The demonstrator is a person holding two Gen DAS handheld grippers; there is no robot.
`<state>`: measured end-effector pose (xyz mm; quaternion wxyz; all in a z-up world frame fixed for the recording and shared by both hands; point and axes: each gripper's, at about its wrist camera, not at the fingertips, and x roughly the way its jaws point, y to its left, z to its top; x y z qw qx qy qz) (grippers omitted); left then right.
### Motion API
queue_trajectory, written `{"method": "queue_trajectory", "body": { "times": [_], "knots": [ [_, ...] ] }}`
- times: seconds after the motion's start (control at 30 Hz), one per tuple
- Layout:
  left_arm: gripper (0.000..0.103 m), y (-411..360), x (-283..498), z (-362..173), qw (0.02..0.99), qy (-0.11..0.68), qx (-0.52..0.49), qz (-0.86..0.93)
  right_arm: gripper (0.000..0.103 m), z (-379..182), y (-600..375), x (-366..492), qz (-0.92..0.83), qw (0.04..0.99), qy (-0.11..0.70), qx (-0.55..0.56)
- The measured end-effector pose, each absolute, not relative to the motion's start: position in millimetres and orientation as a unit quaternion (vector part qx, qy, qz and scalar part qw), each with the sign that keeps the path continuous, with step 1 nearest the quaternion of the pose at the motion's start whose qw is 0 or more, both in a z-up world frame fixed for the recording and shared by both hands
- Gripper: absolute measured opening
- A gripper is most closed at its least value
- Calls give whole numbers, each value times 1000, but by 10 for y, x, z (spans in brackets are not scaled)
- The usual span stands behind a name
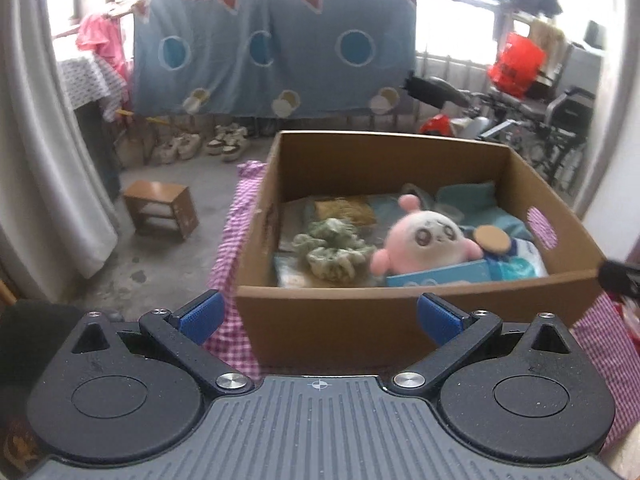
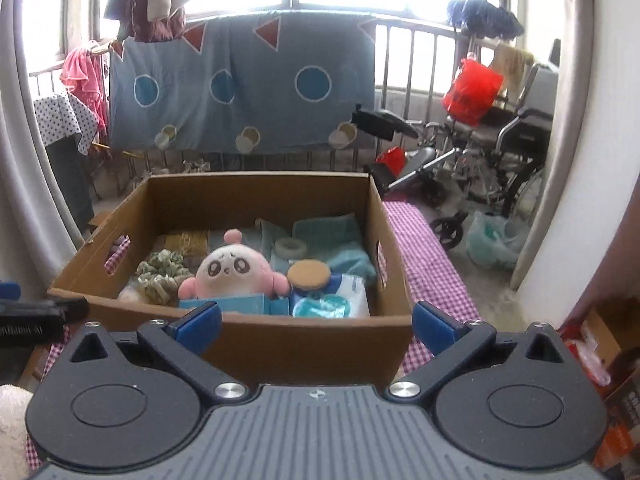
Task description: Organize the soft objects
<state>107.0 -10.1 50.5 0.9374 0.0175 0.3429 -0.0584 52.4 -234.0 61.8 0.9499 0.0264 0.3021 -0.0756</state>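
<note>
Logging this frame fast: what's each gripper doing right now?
Left gripper: jaws open, holding nothing.
Right gripper: jaws open, holding nothing.

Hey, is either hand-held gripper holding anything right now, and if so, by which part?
Nothing is held. The left hand-held gripper and right hand-held gripper are both open and empty, in front of the cardboard box with the pink plush toy inside.

The left gripper (image 1: 320, 316) hangs level with its two blue-padded fingers (image 1: 202, 316) spread wide apart, nothing between them. The right gripper (image 2: 318, 320) sits the same way, blue pads (image 2: 434, 326) far apart and empty. Both point forward side by side. The tip of the right one shows at the right edge of the left wrist view, and the left one's dark body shows at the left edge of the right wrist view.
</note>
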Motion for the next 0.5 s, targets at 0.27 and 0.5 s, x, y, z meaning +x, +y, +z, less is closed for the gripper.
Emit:
{"method": "queue_trajectory", "body": {
  "times": [0.27, 0.5],
  "knots": [
    [103, -238, 1031, 516, 934, 352, 14, -69, 103, 639, -2146, 632, -85, 951, 296, 8],
    [103, -375, 1068, 506, 924, 378, 26, -50, 103, 527, -2064, 722, -60, 944, 324, 9]
  ]
}}
